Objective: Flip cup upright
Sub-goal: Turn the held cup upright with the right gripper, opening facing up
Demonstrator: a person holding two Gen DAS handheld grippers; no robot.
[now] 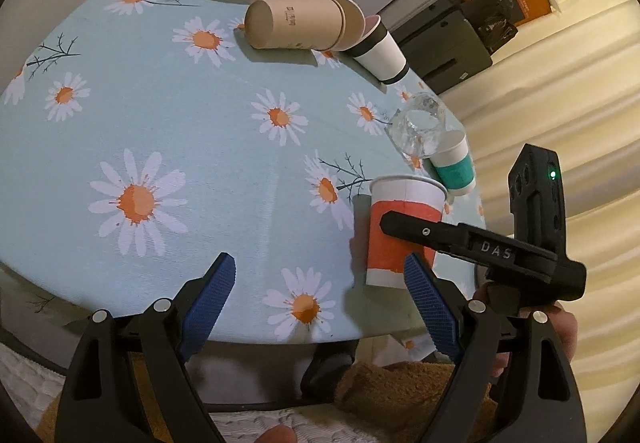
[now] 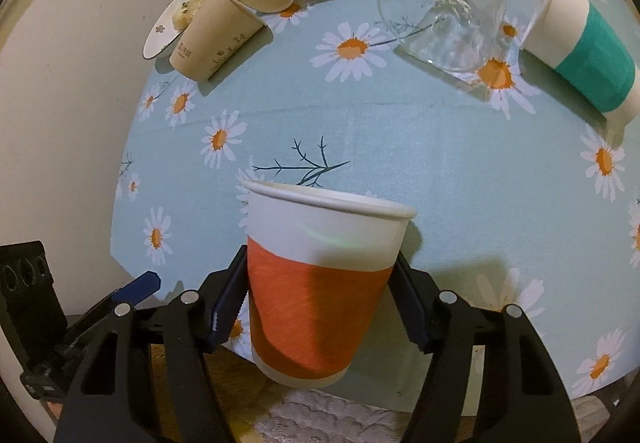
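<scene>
Our right gripper (image 2: 320,295) was clamped on the orange-banded cup (image 2: 320,283), mouth up, near the edge of the daisy tablecloth (image 2: 440,147); our left gripper (image 1: 320,295) gaped apart beside it. Beyond lay a glass (image 2: 444,3) and a teal-banded cup (image 2: 584,47).

1. Warm, dim indoor light from overhead; no hard glare on the tablecloth (image 1: 168,131).
2. Soft dark shadows cast beside the orange-banded cup (image 2: 316,283) and under the tipped tan cups (image 1: 296,25).
3. Faint green glow smeared across the white band of the orange-banded cup in the right wrist view; small green LED (image 1: 553,174) burning bright in the left wrist view.
4. Bright highlights and warped reflections inside the glass (image 2: 444,3).
5. Strong fisheye bending toward the edges, black vignette in every corner.
6. Slightly soft, grainy detail throughout; nearest parts at the bottom blurred.
</scene>
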